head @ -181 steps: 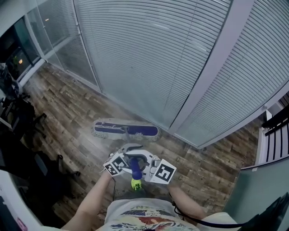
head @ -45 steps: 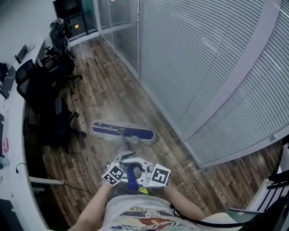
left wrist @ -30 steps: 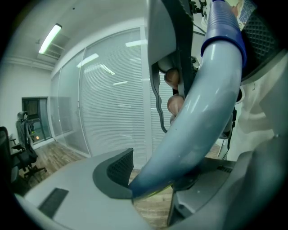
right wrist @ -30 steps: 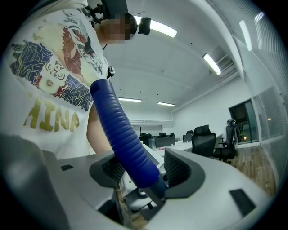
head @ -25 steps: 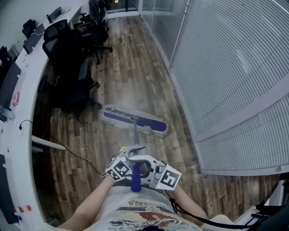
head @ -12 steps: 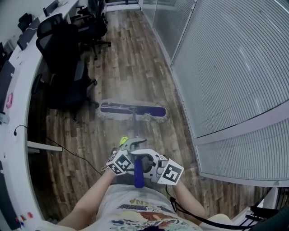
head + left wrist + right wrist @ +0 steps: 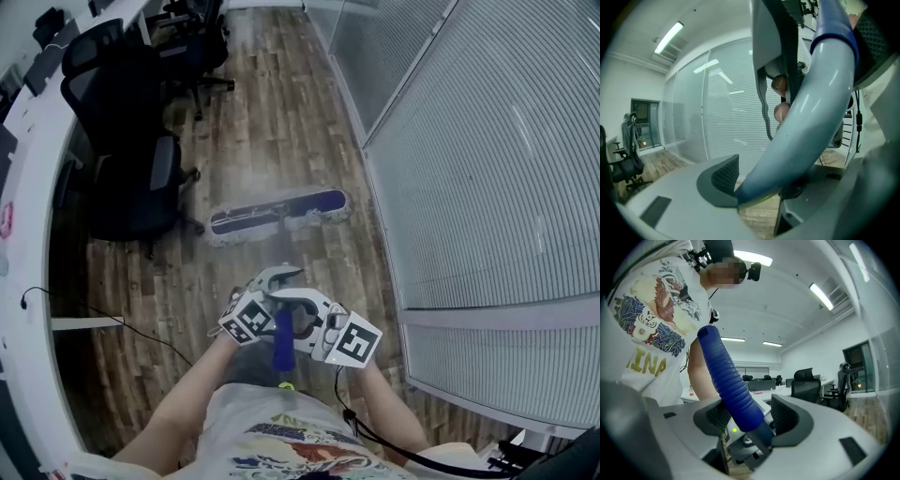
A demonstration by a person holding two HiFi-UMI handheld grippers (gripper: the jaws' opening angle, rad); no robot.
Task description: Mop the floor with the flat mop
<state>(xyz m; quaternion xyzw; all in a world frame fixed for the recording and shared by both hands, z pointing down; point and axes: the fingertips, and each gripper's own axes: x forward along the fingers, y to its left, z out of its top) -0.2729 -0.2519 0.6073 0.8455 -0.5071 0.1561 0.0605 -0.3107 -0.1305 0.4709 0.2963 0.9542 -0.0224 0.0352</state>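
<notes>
Left claw (image 7: pixel 764 183) and right claw (image 7: pixel 750 418) clench the flat mop handle (image 7: pixel 726 376), its mop head (image 7: pixel 278 211) on the wooden floor (image 7: pixel 281 122).

Mop handle (image 7: pixel 278 349) partly behind left gripper (image 7: pixel 278 279)

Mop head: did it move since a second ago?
Yes. The mop head turned: its right end swung forward, nearer the glass wall, its left end staying by the chair.
</notes>
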